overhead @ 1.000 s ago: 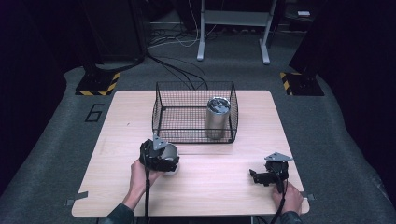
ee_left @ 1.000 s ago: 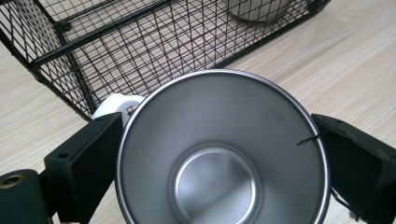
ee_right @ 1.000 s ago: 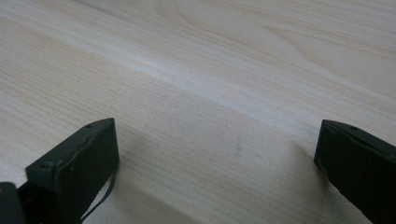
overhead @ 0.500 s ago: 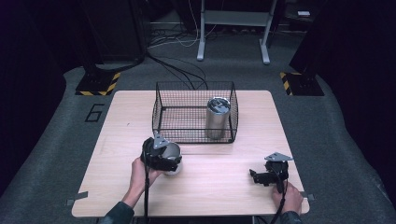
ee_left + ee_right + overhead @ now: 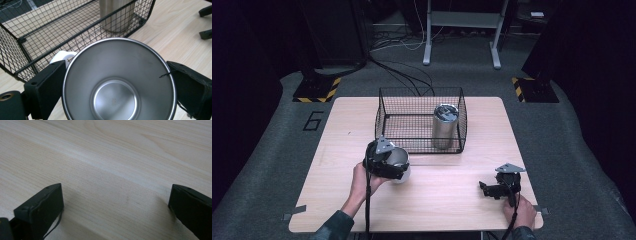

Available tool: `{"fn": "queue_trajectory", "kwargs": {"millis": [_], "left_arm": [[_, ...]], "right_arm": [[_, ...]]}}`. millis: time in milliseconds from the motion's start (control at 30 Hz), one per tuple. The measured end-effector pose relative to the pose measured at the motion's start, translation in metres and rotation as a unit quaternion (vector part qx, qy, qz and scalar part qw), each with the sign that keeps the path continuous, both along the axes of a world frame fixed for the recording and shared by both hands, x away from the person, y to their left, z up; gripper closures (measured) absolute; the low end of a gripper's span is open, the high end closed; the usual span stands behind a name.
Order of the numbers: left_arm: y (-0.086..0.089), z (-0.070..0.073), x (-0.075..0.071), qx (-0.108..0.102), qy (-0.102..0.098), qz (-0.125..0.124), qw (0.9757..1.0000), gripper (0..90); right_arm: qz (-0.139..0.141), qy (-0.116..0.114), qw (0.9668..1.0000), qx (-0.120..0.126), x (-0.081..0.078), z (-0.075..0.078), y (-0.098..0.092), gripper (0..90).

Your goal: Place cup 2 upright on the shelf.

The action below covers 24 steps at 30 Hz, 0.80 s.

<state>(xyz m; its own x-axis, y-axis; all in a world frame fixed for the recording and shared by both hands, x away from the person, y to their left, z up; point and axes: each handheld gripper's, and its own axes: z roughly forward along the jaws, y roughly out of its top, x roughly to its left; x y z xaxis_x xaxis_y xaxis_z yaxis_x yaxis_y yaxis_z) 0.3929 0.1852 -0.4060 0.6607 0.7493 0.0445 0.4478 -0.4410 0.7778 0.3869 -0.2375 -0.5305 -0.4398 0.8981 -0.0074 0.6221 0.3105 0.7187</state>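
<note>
— Two grippers, then. What is the left gripper (image 5: 393, 169) doing?

— Its jaws pinch a steel mug (image 5: 119, 82) from both sides, one black jaw against each flank of the rim. From the left gripper view you look straight down into the mug's bare metal bowl, and a white handle (image 5: 62, 56) sticks out on its far-left side.

— Where does that sit on the wooden table (image 5: 447, 200)?

— Left of centre, just near of the black wire basket (image 5: 420, 120). I can't tell whether the mug touches the tabletop.

— Anything inside the basket?

— One tall steel tumbler (image 5: 444, 126), upright in the right part, close to the basket's right wall. In the left gripper view its lower body (image 5: 115, 13) shows behind the mesh.

— And the right gripper (image 5: 486, 190)?

— Near the table's near-right corner, well apart from the basket, held in the person's right hand (image 5: 522, 212). Its jaws are spread wide with bare wood between them.
</note>
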Motion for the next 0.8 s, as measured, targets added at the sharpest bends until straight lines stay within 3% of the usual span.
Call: {"fn": "queue_trajectory", "kwargs": {"millis": [233,400,800], "left_arm": [[-0.001,0.015,-0.002,-0.013,-0.004,-0.009,0.9999,6.5],[-0.004,0.026,-0.003,-0.004,-0.010,-0.018,0.9998,6.5],[-0.004,0.046,0.006,-0.011,-0.016,-0.021,0.9996,6.5]], "right_arm": [[0.000,0.000,1.0000,0.000,0.000,0.000,0.000,0.0],[0.000,0.000,1.0000,0.000,0.000,0.000,0.000,0.0],[0.000,0.000,1.0000,0.000,0.000,0.000,0.000,0.0]]}}
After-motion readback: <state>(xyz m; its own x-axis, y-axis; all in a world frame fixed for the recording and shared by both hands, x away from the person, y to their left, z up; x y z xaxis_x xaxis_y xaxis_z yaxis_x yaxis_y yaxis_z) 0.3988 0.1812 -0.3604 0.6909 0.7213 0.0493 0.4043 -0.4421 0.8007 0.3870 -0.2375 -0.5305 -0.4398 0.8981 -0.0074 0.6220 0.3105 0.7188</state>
